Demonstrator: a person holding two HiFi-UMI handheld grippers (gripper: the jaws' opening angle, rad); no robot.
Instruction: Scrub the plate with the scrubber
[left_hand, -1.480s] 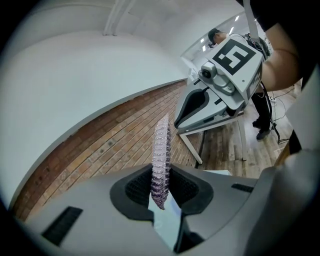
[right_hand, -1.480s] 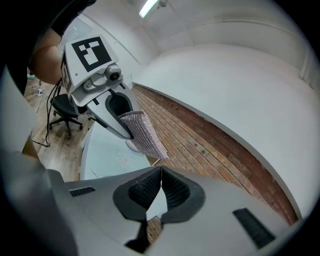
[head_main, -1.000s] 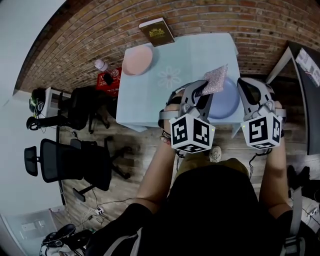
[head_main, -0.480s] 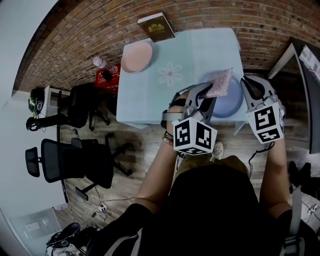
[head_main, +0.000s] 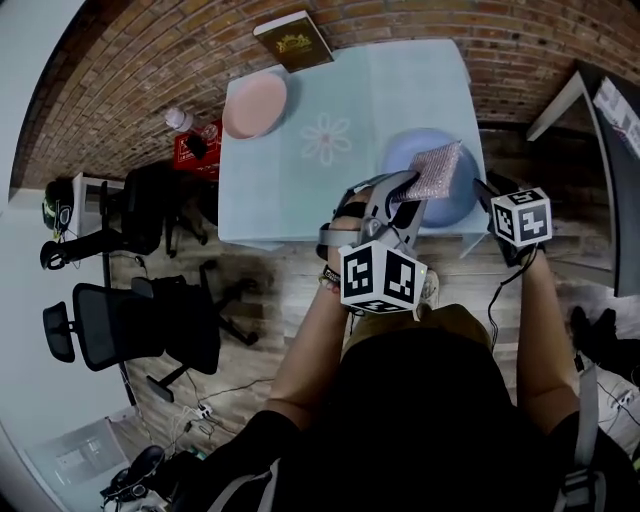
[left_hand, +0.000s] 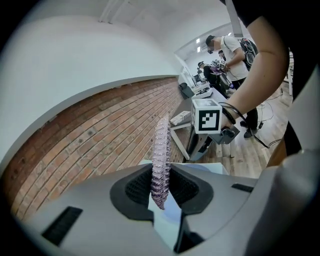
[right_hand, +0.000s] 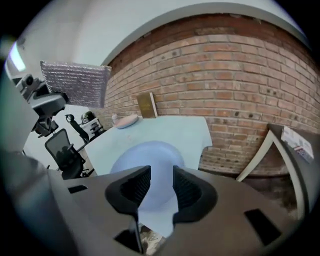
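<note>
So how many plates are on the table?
2. A pink plate sits at the far left corner of the table. A blue plate sits near the right edge, below the scrubber. None seem hidden.

The scrubber (head_main: 436, 170) is sparkly lilac, the plate (head_main: 405, 155) pale blue, the tablecloth (head_main: 270, 190) mint with a white flower (head_main: 328, 139).

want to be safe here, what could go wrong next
The left hand-held gripper pinches the scrubber by one edge; pressed down, it may fold or slip. The blue plate lies near the table edge, and the right hand-held gripper, jaws just opening with nothing between, does not hold it; scrubbing could push it off.
</note>
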